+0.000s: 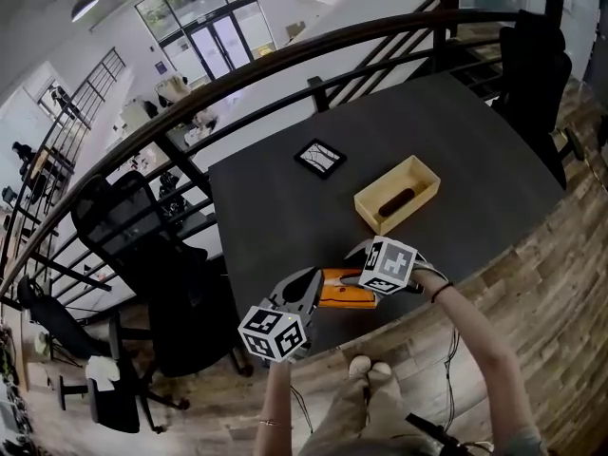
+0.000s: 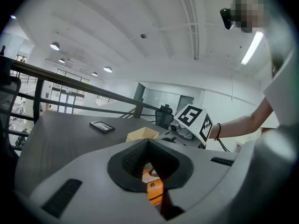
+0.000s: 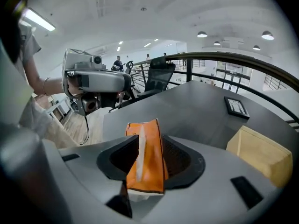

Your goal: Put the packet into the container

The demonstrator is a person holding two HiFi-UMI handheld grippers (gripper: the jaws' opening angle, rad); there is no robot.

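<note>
An orange packet [image 1: 342, 291] hangs over the table's front edge, between my two grippers. My left gripper [image 1: 318, 289] comes from the left, and its jaws are shut on one end of the packet [image 2: 154, 188]. My right gripper [image 1: 360, 275] faces it from the right. In the right gripper view the packet [image 3: 147, 162] stands upright between the jaws, with a gap showing beside it, so the right gripper [image 3: 149, 158] is open. The tan open container [image 1: 418, 173] lies further back on the table, right of centre, with a dark object [image 1: 397, 199] inside.
A small black-framed square [image 1: 320, 157] lies on the dark table [image 1: 285, 207] behind the grippers. A black office chair [image 1: 142, 255] stands at the table's left, another [image 1: 532, 65] at the far right. A dark railing [image 1: 285, 60] runs behind the table.
</note>
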